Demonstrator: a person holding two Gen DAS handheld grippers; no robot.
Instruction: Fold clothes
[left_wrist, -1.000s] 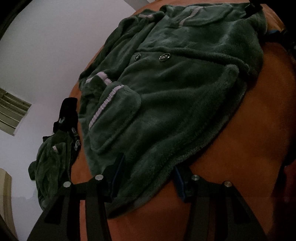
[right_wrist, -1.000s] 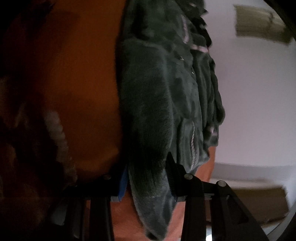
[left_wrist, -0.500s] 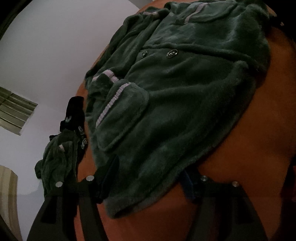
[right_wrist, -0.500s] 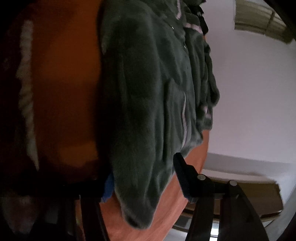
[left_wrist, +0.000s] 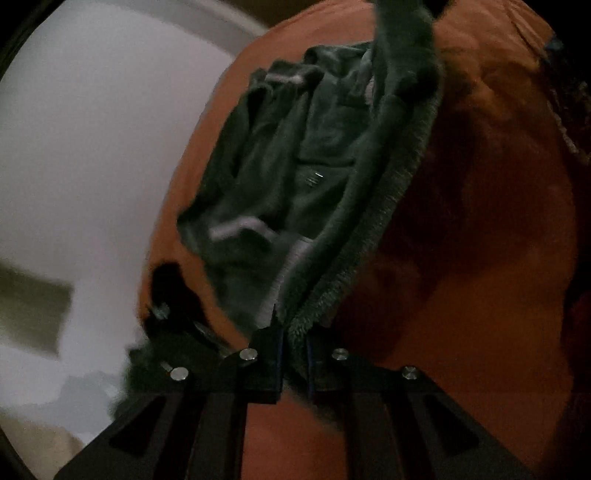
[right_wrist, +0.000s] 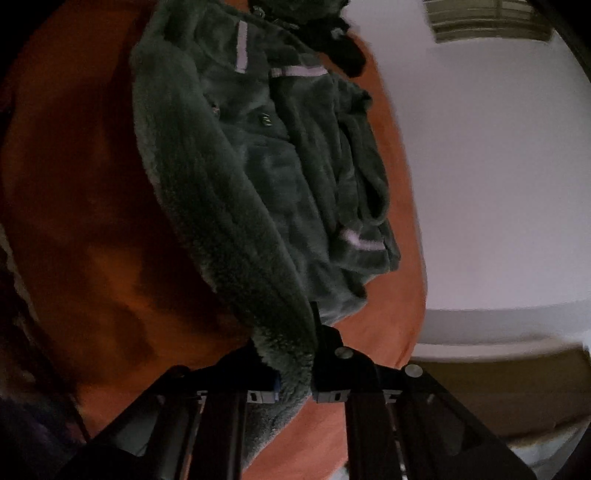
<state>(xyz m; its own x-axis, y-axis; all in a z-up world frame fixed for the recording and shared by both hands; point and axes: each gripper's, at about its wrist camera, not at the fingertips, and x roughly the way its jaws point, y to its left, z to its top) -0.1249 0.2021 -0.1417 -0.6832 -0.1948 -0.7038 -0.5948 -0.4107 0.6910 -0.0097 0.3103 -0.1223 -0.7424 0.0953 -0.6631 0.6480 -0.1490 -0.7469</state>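
Note:
A dark green fleece jacket (left_wrist: 280, 184) with pale trim strips and snap buttons lies on an orange surface (left_wrist: 480, 258). My left gripper (left_wrist: 293, 347) is shut on the jacket's thick hem, which rises from the jaws as a lifted fold toward the top of the view. In the right wrist view the same jacket (right_wrist: 266, 177) spreads up from my right gripper (right_wrist: 295, 365), which is shut on another part of its fuzzy edge. The cloth hangs past the right jaws at the bottom.
A second dark green garment with a black item (left_wrist: 166, 314) sits at the orange surface's edge, seen also as the black item (right_wrist: 343, 48) beyond the jacket. White walls (right_wrist: 498, 184) and a vent (right_wrist: 491, 22) lie behind. A dark patterned fabric (left_wrist: 569, 122) borders the surface.
Both grippers went from open around the jacket's edge to shut on it. The hem has been lifted off the surface, folding the near edge up over the jacket.

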